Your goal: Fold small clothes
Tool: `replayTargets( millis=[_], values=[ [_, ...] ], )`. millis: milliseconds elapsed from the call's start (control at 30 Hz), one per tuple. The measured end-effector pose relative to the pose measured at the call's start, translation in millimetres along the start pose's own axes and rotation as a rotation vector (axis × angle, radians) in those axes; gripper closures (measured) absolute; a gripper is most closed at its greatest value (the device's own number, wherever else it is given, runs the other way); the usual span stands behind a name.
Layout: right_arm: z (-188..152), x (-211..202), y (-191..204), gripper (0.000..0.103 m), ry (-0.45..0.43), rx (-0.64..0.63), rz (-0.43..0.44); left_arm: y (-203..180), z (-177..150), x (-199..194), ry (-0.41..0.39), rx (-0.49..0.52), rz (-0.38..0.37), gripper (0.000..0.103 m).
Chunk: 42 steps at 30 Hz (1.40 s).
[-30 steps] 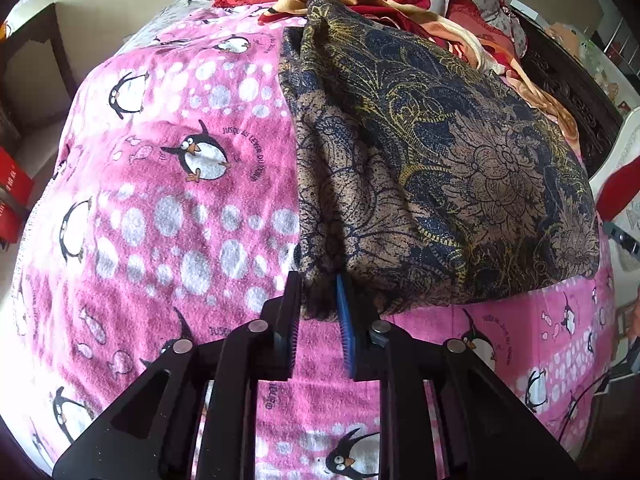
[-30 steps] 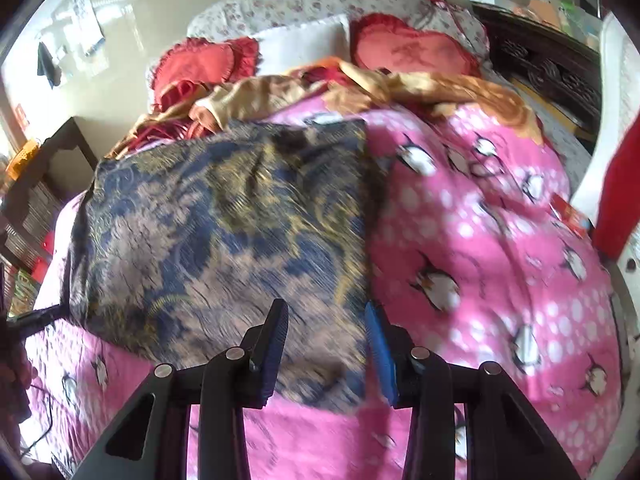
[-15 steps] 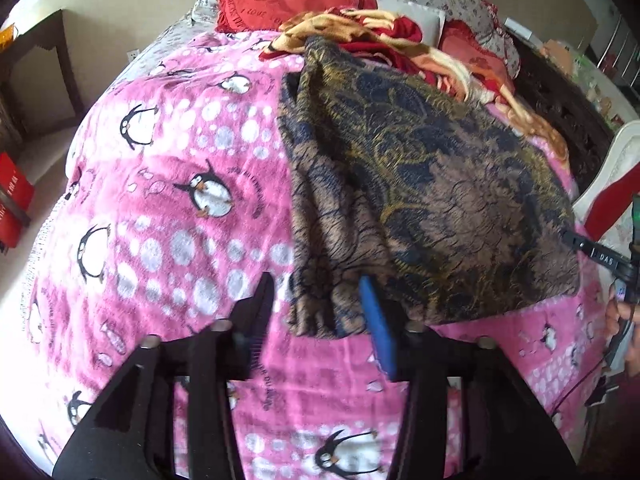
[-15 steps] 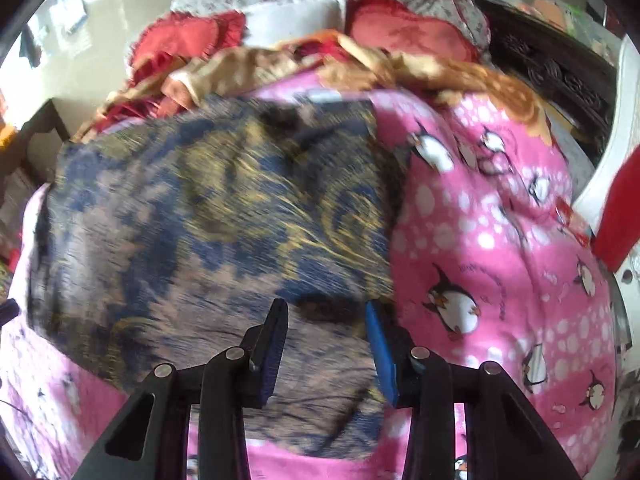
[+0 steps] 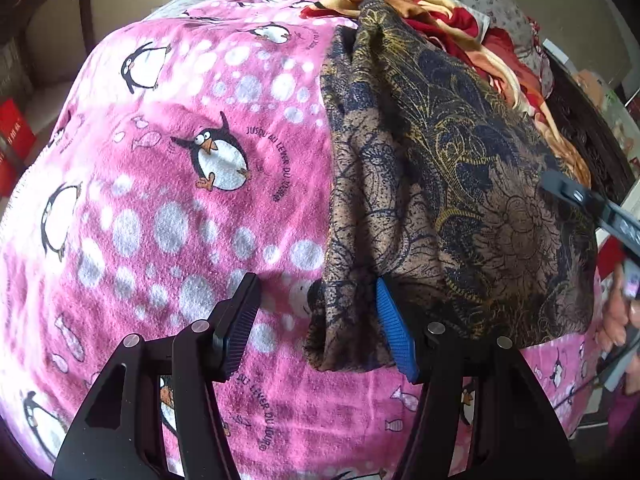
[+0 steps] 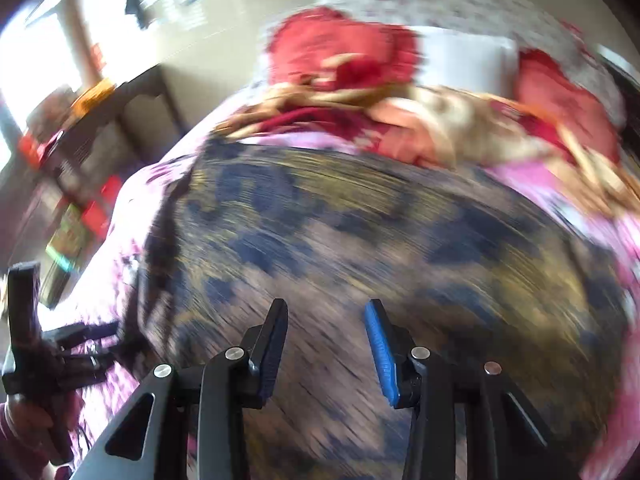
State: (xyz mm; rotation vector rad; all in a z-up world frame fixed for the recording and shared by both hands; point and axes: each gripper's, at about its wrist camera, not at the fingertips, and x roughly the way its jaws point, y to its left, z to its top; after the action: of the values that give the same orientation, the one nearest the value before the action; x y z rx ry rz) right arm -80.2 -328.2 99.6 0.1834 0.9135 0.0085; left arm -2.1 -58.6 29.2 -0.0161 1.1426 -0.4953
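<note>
A folded dark blue and brown patterned garment (image 5: 448,184) lies on the pink penguin blanket (image 5: 168,184). My left gripper (image 5: 316,320) is open wide at the garment's near left corner; its blue right pad touches the cloth edge and a fold hangs between the jaws. In the right wrist view, which is motion-blurred, the garment (image 6: 360,240) fills the middle. My right gripper (image 6: 326,344) is open and empty just above the garment's near part. The right gripper's tip (image 5: 588,204) also shows at the garment's right edge.
Red heart-shaped pillows (image 6: 340,48) and a heap of red and orange clothes (image 6: 440,120) lie at the bed's head. A dark wooden shelf (image 6: 92,128) stands left of the bed. A dark carved bed frame (image 5: 588,128) runs along the right side.
My left gripper has opened from nearly shut to wide open at the garment's corner. My right gripper has swung left across the garment, staying open.
</note>
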Motion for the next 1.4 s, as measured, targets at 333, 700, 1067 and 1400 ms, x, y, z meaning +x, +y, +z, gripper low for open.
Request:
replayTargets(
  millis=[333,700,1067,1400],
  values=[
    [77,98,80,0.065,0.049,-0.138,0.005,3,-1,0,-0.016,-0.004,-0.042,0.041],
    [106,103,116,0.034,0.075,-0.072,0.117,13,1,-1,-0.020,-0.031,-0.088,0.038],
    [90,140,160,0.029,0.171,-0.300,-0.064,8,2,0,-0.023,-0.029,-0.083,0.036],
    [98,93,125,0.086,0.128,-0.244,0.050,4,27,4,-0.102,-0.096,-0.160,0.028]
  ],
)
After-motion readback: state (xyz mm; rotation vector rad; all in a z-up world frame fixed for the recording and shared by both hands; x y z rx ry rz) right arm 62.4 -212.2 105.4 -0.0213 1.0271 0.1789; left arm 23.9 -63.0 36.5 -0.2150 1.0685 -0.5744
